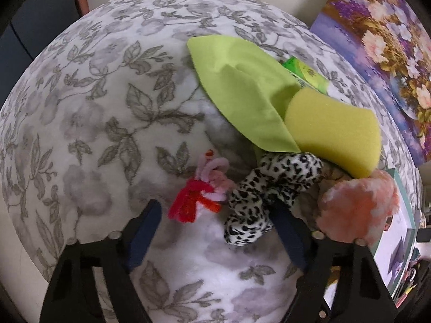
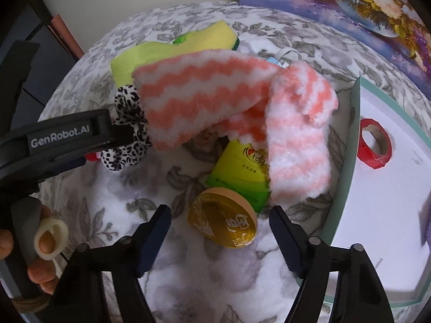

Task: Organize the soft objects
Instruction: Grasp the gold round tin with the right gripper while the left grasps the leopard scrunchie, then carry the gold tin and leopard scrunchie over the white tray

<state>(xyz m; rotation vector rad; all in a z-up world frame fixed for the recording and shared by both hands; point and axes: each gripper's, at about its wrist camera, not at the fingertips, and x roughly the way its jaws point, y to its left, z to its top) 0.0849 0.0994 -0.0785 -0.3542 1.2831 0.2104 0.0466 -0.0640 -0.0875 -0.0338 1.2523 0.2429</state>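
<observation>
Both tongs are hanging open and empty over a heap of soft things on the floral blanket [image 1: 89, 123].
The left tongs [image 1: 215, 215] are straddling the pipe-cleaner bundle [image 1: 200, 188] and leopard scrunchie [image 1: 266, 188], risking a double grab; the right tongs [image 2: 219, 222], nearer the gold-lidded tub [image 2: 223, 218] than the striped cloth [image 2: 231, 99], are risking taking the hard tub.

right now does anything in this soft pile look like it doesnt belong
Yes. A hard round gold-lidded tin and a green printed packet lie among the soft things, partly under the pink-and-white striped fluffy cloth. A red tape roll sits apart in the white tray.
</observation>
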